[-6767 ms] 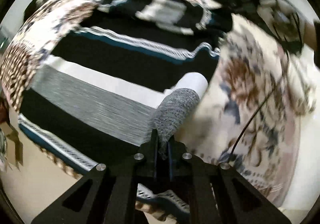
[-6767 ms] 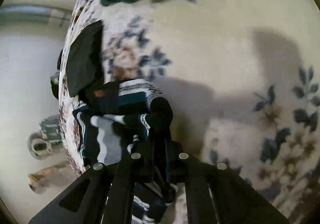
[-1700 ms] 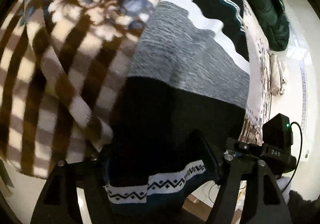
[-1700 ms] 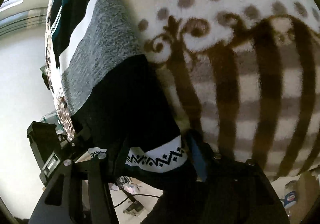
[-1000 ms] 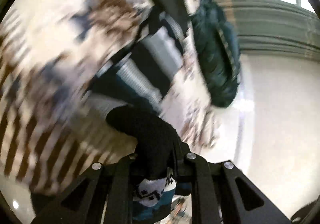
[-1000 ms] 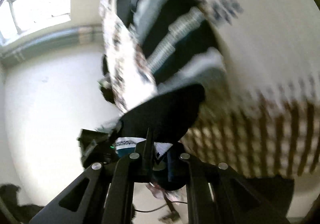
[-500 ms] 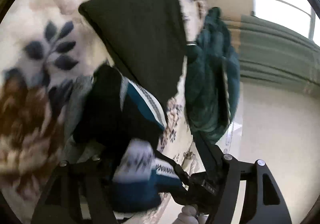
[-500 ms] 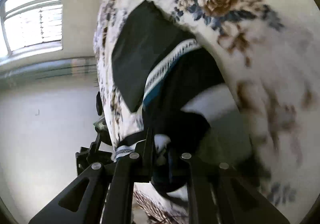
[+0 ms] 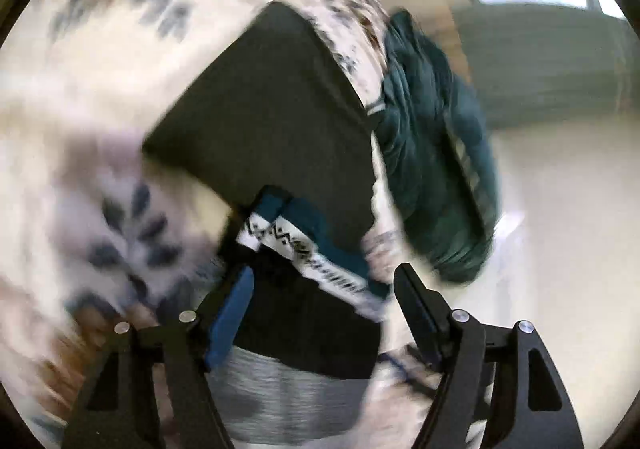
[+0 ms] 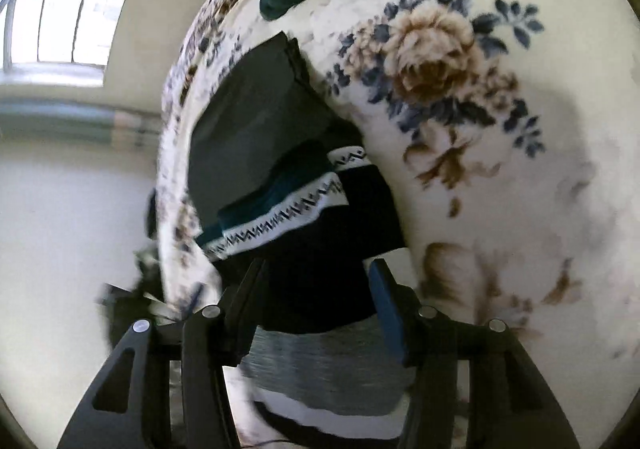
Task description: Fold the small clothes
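Letting go: both tongs, left (image 9: 322, 293) and right (image 10: 316, 289), gape over the folded sweater (image 10: 320, 229) beside the dark cloth (image 10: 248, 121). Next, probably pat it flat.

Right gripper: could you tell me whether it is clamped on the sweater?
No, the right gripper stands open, its fingers spread on either side of the sweater.

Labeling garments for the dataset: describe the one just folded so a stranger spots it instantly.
On the floral blanket, look beside the plain dark folded cloth near its edge. The striped sweater overlaps that cloth's near edge: black and grey bands with a white zigzag border and teal trim, the only patterned garment there.
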